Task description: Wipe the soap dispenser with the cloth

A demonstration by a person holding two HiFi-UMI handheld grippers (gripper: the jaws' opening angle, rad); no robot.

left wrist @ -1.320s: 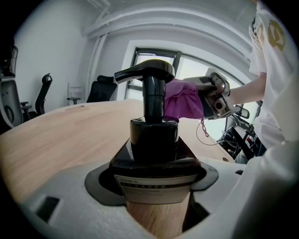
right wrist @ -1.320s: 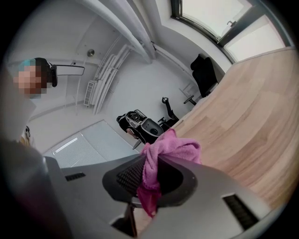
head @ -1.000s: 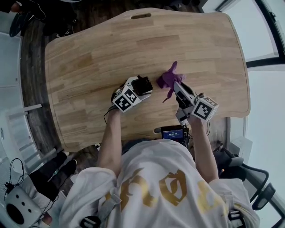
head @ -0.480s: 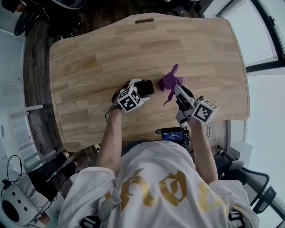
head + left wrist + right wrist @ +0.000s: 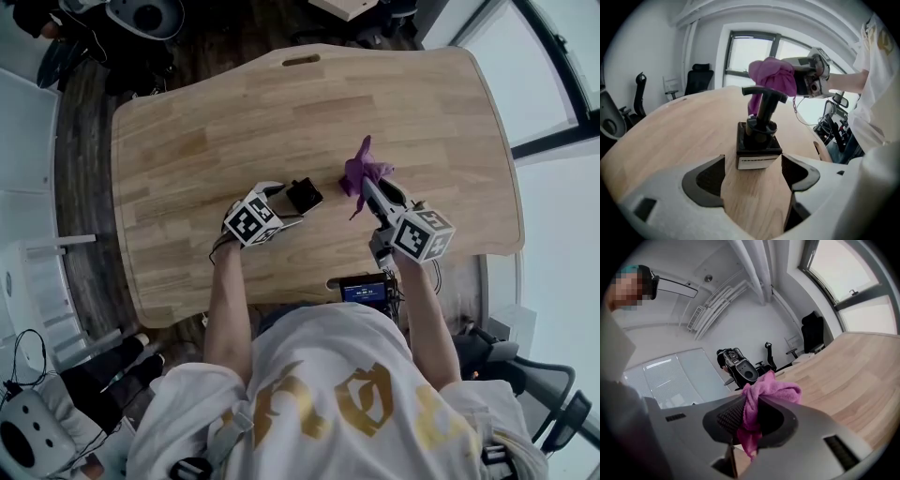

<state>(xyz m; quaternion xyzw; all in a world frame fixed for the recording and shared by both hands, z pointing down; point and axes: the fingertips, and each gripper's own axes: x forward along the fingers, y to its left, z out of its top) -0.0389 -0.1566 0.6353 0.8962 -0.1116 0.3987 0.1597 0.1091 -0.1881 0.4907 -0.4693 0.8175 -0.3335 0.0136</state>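
A black square soap dispenser (image 5: 303,195) with a pump top stands upright on the wooden table (image 5: 187,141). In the left gripper view the dispenser (image 5: 758,143) sits just beyond the tips of my left gripper (image 5: 752,173), which is open and apart from it. In the head view the left gripper (image 5: 281,208) lies just left of the dispenser. My right gripper (image 5: 368,190) is shut on a purple cloth (image 5: 361,171), held a little right of the dispenser. That cloth (image 5: 757,401) bunches between the jaws, and from the left gripper view the cloth (image 5: 774,77) hangs behind the pump head.
A small device with a blue screen (image 5: 364,289) sits at the table's near edge by my body. Office chairs (image 5: 698,79) stand beyond the far side. The table's right edge (image 5: 511,169) curves close to the right gripper.
My left gripper has drawn back to the left off the dispenser, which now stands free. The right gripper still holds the cloth in about the same place.
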